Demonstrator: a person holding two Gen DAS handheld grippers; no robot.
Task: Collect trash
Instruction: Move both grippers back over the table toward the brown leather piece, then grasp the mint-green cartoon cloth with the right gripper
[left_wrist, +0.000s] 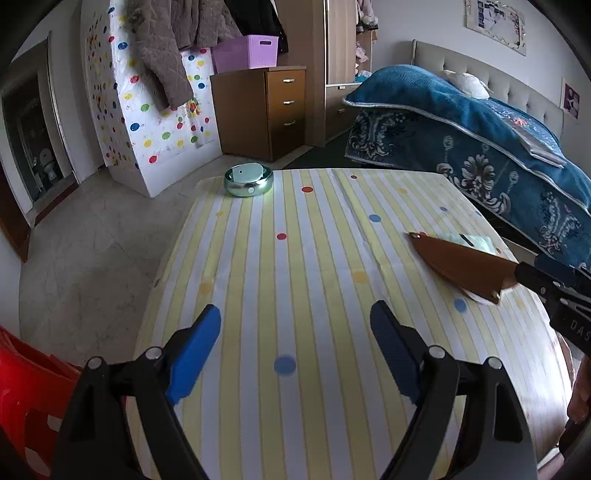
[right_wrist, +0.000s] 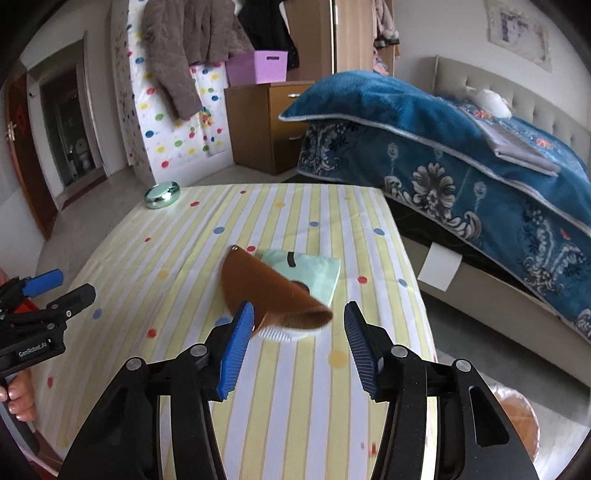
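Observation:
A brown leather-like fan-shaped flap (right_wrist: 266, 288) lies on the striped tablecloth over a white ribbed round piece (right_wrist: 280, 335), partly covering a pale green packet (right_wrist: 317, 273). My right gripper (right_wrist: 299, 325) is open with its jaws on either side of the flap's near end, the left fingertip (right_wrist: 240, 332) touching or close to it. The flap (left_wrist: 465, 264) and packet (left_wrist: 476, 242) also show in the left wrist view. My left gripper (left_wrist: 295, 332) is open and empty over the cloth. A shiny green round tin (left_wrist: 248, 180) stands at the table's far left corner.
The table (left_wrist: 295, 258) carries a yellow-striped dotted cloth. A bed with a blue blanket (right_wrist: 480, 166) lies to the right. A wooden drawer unit (left_wrist: 273, 110) and a dotted white board (left_wrist: 147, 110) stand behind. A red chair (left_wrist: 29, 387) is at the left.

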